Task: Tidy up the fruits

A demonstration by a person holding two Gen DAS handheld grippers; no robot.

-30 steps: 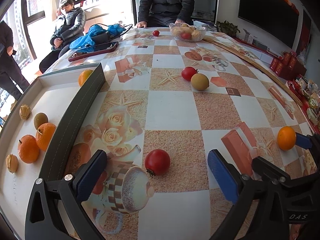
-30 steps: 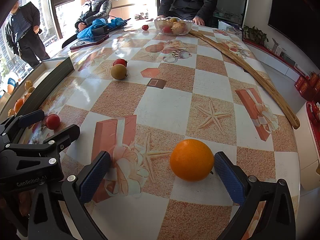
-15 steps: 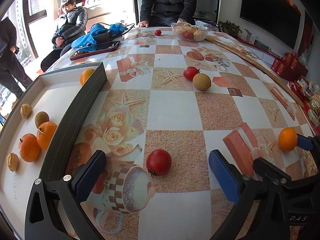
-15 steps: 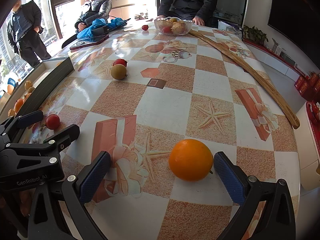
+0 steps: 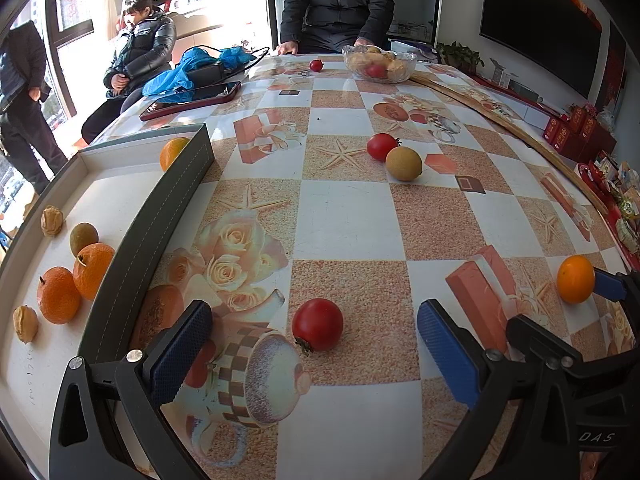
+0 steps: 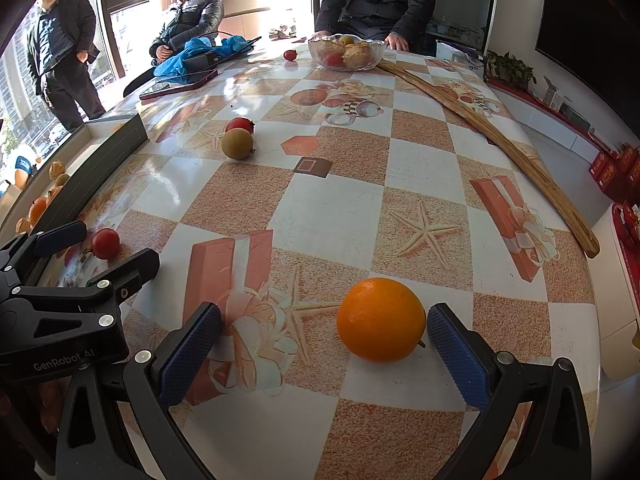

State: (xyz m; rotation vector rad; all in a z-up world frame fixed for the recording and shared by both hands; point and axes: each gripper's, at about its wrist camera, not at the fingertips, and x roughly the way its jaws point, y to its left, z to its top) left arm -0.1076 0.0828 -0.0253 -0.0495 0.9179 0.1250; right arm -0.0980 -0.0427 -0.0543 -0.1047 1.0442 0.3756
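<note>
My left gripper (image 5: 314,350) is open, with a red tomato (image 5: 317,324) on the table between its blue pads, touching neither. My right gripper (image 6: 322,350) is open around an orange (image 6: 381,325), which lies close to the right pad. The orange also shows in the left wrist view (image 5: 575,278), and the tomato in the right wrist view (image 6: 105,243). A white tray (image 5: 120,172) on the left holds oranges, walnuts and a small brown fruit. A second tomato (image 5: 382,146) and a brown round fruit (image 5: 403,163) lie mid-table.
A glass bowl (image 5: 379,65) of fruit and a small tomato (image 5: 316,65) stand at the far end. A long wooden stick (image 6: 492,136) lies along the right side. A phone (image 5: 192,96) and blue bag sit far left. Three people are by the table.
Both grippers have edged slightly forward; the tomato and orange sit a little deeper between the pads. No fruit has moved on the table.
</note>
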